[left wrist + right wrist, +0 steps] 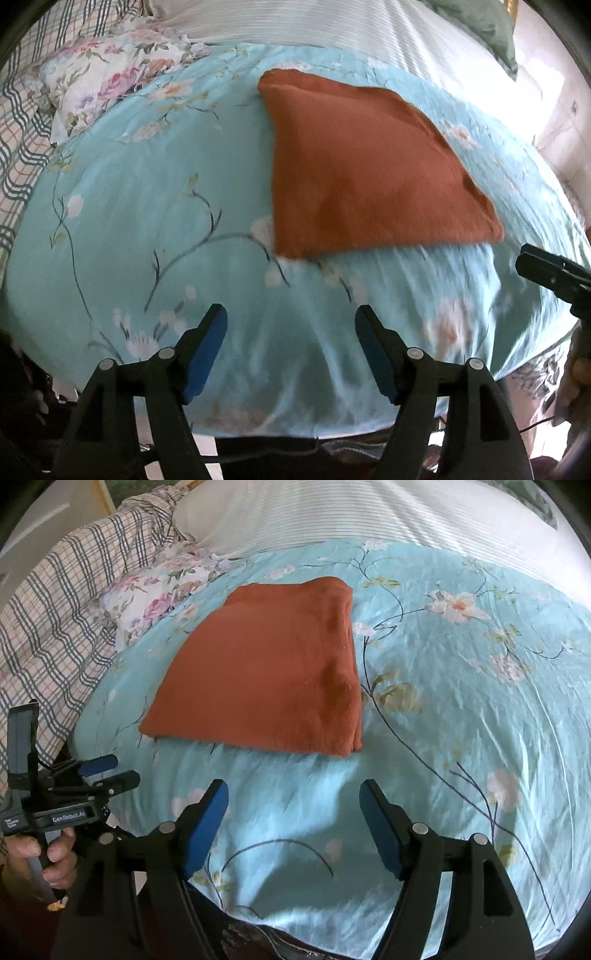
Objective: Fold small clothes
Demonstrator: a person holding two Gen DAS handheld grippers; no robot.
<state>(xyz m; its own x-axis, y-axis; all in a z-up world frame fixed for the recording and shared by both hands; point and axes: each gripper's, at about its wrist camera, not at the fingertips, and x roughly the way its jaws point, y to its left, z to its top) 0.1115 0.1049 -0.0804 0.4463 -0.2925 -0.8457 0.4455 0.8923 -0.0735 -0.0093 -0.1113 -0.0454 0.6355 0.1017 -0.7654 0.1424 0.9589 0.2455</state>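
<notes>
While the rust-orange garment [266, 668] lies folded into a flat, soft-napped, roughly four-sided pad on the bed, I hold both grippers short of its near edge, touching nothing. It rests on a smooth turquoise bedspread [461, 709] printed with pale blossoms and thin dark stems. Beyond it sit a ribbed white pillow [332, 513], a crumpled pink-floral cloth [155, 594] and a plaid blanket [55, 627] to the side. My right gripper [293, 794] tilts down at the bedspread, its blue-padded fingers [205, 830] spread wide with only fabric below. My left gripper [290, 317] stands likewise apart and empty; my hand [55, 856] wraps its handle.
</notes>
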